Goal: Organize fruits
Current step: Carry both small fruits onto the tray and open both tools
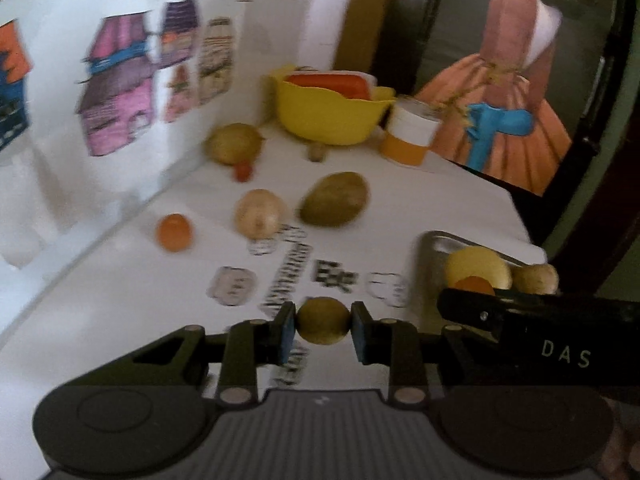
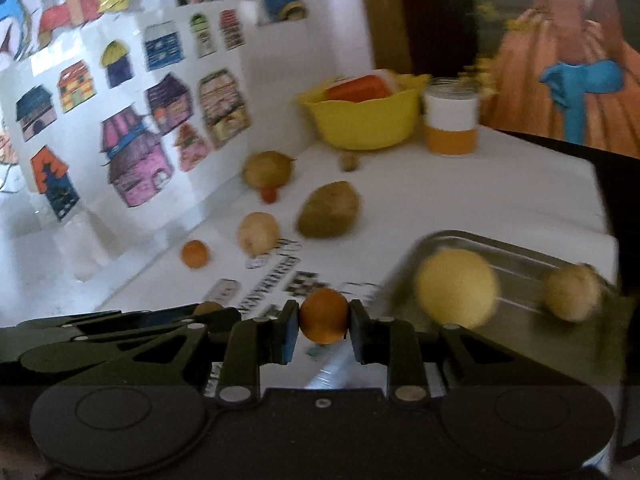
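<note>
Squeezing a small yellow-green fruit (image 1: 323, 321) between its two blue pads, the left gripper (image 1: 323, 330) holds it above the white table (image 1: 120, 300). Just to its right, the right gripper (image 2: 324, 330) pinches a little orange fruit (image 2: 324, 315) the same way. Right of those jaws sits a metal tray (image 2: 520, 256) with a big yellow fruit (image 2: 456, 288) and a smaller tan one (image 2: 572, 292) inside. Past the jaws, more fruits lie loose on the table, with a yellow bowl (image 2: 364, 124) and a can (image 2: 452, 118) farther back.
</note>
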Demonstrator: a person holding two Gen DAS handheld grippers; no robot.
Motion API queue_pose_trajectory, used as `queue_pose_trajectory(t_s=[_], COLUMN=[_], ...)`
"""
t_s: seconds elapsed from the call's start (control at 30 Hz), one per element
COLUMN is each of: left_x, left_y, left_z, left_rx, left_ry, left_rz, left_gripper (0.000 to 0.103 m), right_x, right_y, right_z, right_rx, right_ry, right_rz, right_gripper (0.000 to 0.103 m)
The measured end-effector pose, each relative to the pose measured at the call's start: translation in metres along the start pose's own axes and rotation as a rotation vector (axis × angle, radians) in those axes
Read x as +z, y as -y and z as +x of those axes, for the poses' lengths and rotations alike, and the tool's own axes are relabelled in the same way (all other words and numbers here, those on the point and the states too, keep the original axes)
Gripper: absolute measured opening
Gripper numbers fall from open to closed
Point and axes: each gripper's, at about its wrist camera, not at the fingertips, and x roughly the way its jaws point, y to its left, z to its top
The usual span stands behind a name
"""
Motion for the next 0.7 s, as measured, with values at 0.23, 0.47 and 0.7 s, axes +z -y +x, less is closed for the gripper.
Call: queue_pose_trajectory(t_s=[0.23,0.47,0.7], left_x=[-0.003,-0.008,-0.013], left_y=[0.051,0.081,0.097], left_z=[0.012,0.029,0.041], left_rx=[-0.065,-0.088,-0.075], left_ry=[-0.007,-0.031,-0.046], left_rz=[0.053,0.079,0.093], left_gripper=[0.032,0.032,0.032], right_x=[-0.010,-0.021,-0.029], right_y=[0.052,0.090,0.111], right_z=[-0.025,-0.033,-0.021], right_rx=[-0.097,-0.160,-0.182], right_ry=[0.018,0.032,0.029], right_rz=[0.040,0.050,0.053], right_gripper=[0.028,0.028,0.028])
